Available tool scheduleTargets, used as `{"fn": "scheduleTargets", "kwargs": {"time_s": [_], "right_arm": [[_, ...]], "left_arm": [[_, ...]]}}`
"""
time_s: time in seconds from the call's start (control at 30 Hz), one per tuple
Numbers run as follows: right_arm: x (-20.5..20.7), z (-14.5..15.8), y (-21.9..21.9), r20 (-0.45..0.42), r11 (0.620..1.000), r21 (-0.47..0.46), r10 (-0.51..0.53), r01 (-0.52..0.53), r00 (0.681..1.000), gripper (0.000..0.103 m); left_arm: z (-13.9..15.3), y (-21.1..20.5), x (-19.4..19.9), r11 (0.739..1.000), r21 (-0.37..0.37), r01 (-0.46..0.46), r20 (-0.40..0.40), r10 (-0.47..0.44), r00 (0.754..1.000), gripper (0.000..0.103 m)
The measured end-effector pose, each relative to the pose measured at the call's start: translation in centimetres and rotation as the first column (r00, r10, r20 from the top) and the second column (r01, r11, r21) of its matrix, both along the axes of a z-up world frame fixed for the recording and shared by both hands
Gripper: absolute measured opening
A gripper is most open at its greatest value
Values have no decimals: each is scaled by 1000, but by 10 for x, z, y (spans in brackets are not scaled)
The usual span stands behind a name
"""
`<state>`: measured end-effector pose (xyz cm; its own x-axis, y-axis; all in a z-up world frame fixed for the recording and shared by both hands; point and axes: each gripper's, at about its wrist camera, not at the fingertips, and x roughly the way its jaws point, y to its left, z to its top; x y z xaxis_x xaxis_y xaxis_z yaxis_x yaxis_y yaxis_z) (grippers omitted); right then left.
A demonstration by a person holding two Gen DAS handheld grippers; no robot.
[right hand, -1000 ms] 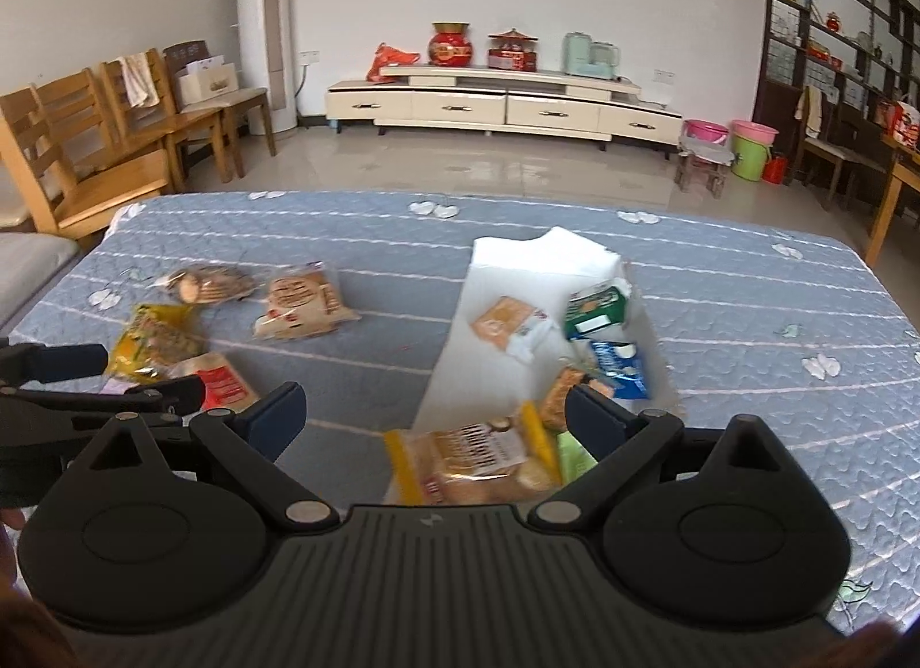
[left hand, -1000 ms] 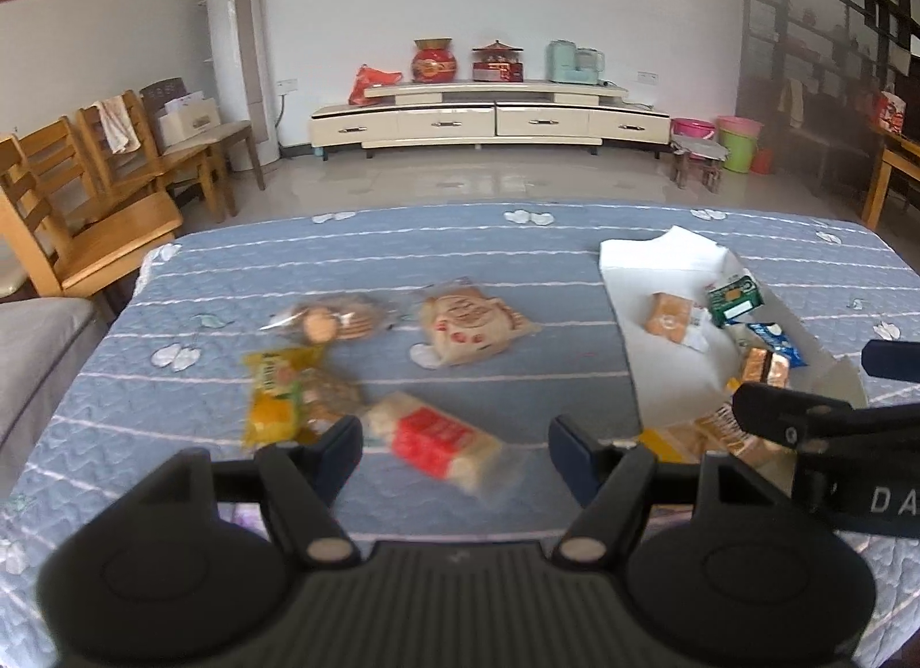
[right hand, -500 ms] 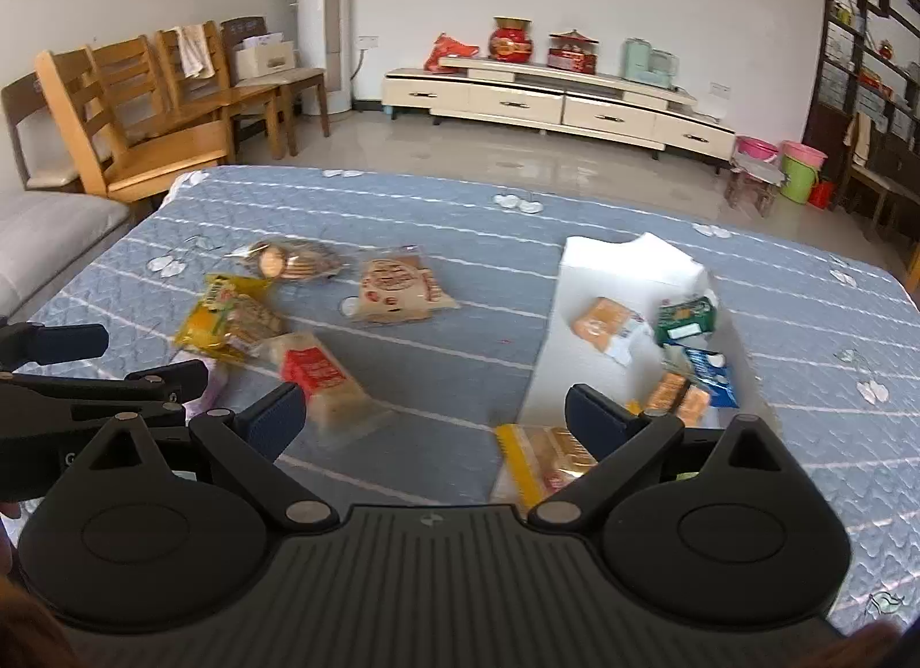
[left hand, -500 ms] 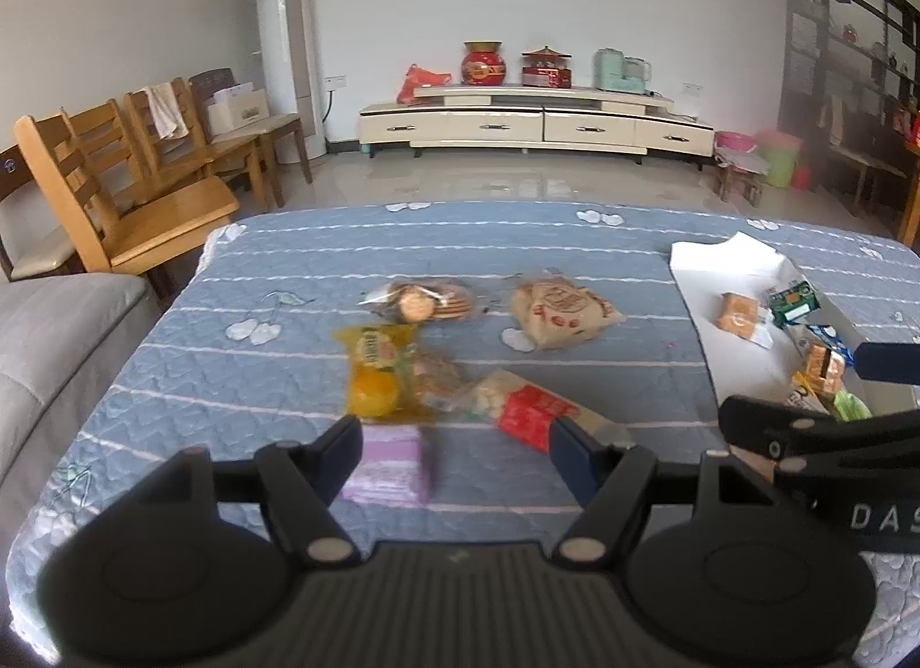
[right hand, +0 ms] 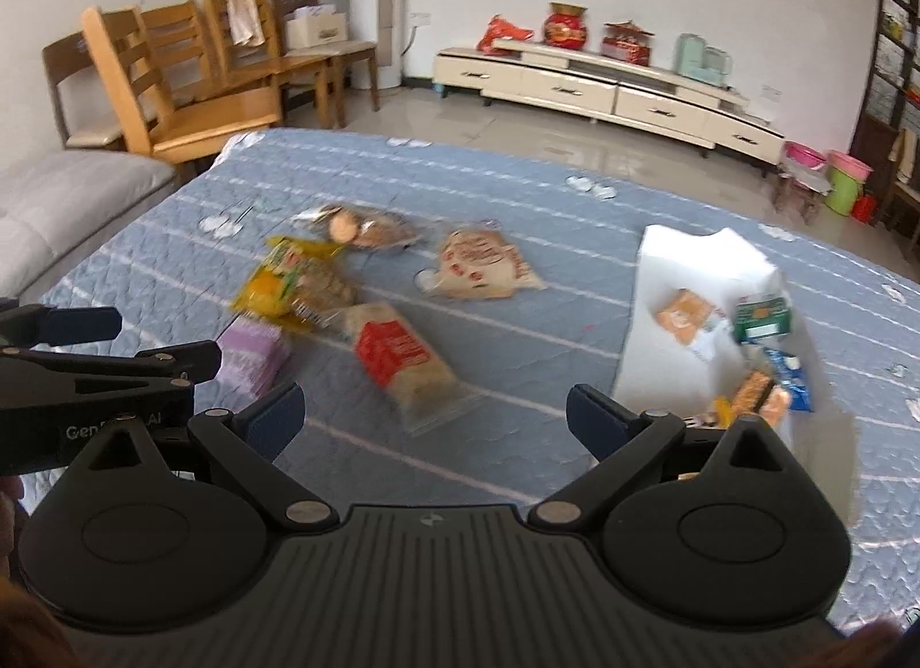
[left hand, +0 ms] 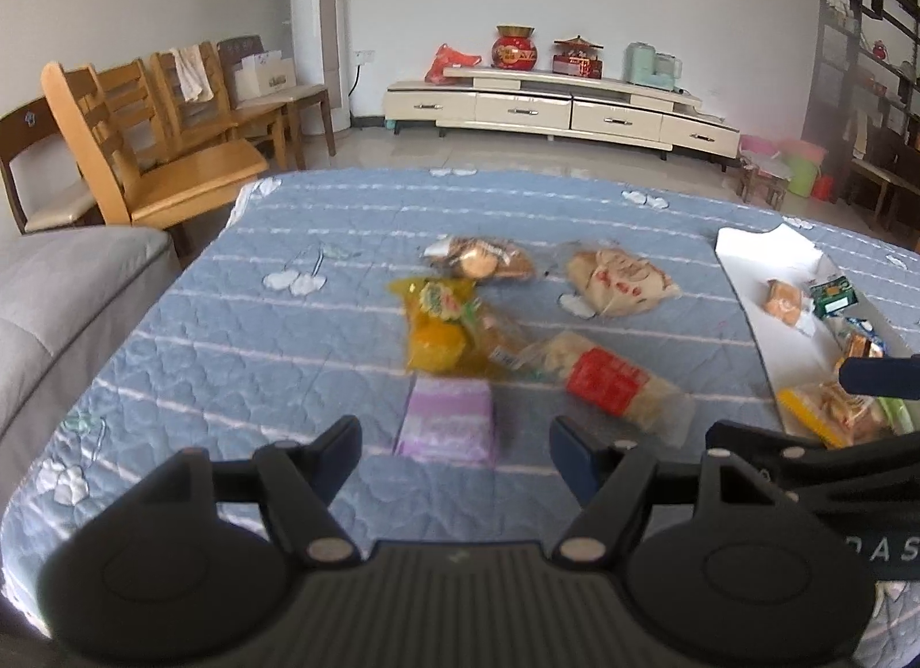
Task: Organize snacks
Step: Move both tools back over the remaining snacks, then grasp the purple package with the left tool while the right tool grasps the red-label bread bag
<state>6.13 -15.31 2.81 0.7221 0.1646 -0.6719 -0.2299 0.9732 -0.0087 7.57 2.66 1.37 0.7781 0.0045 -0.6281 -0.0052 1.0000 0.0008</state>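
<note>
We read white letters "DAS" on the black body of the right claw (left hand: 877,380) at the edge of the left wrist view. The left claw (right hand: 115,340) body shows "Gen" and "AI". Snack wrapper print is too blurred.

Print on the purple packet (left hand: 447,422) smearing out, totally unreadable. Red-label pack (right hand: 402,360) blurring along its near end too. Right tool (left hand: 851,415) covering part of the yellow-edged snack (left hand: 819,412) inside the white box (left hand: 759,260). Box's near corner hiding behind the right tool's finger (right hand: 598,421) in the right wrist view.
</note>
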Motion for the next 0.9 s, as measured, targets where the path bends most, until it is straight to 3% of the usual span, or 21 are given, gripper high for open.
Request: {"fn": "scheduleTargets", "kwargs": {"time_s": [0.3,0.43,0.6,0.67,0.77,0.83,0.9], "right_arm": [[10,-20,5,-39,999,7,32,-31,999,103],[19,-27,4,-53,1000,14,28,-28,998,103],[36,-37,1,-72,1000,16,28,-27,997,103],[46,-40,1,-79,999,18,42,-41,996,103],[62,-43,6,-80,997,0,76,-76,994,103],[71,-45,10,-85,995,-10,96,-97,992,103],[83,-48,14,-101,993,-7,117,-118,988,103]], "left_arm": [[-33,24,23,998,-15,-54,-55,54,997,90],[-42,22,42,999,-21,-38,-75,36,997,99],[-52,12,68,1000,21,-20,-85,22,996,99],[-60,11,77,999,35,-24,-101,28,994,96],[-67,11,82,1000,17,-14,-110,15,994,78],[-66,10,78,1000,18,4,-86,-2,996,56],[-64,9,76,1000,25,11,-81,-9,997,55]]}}
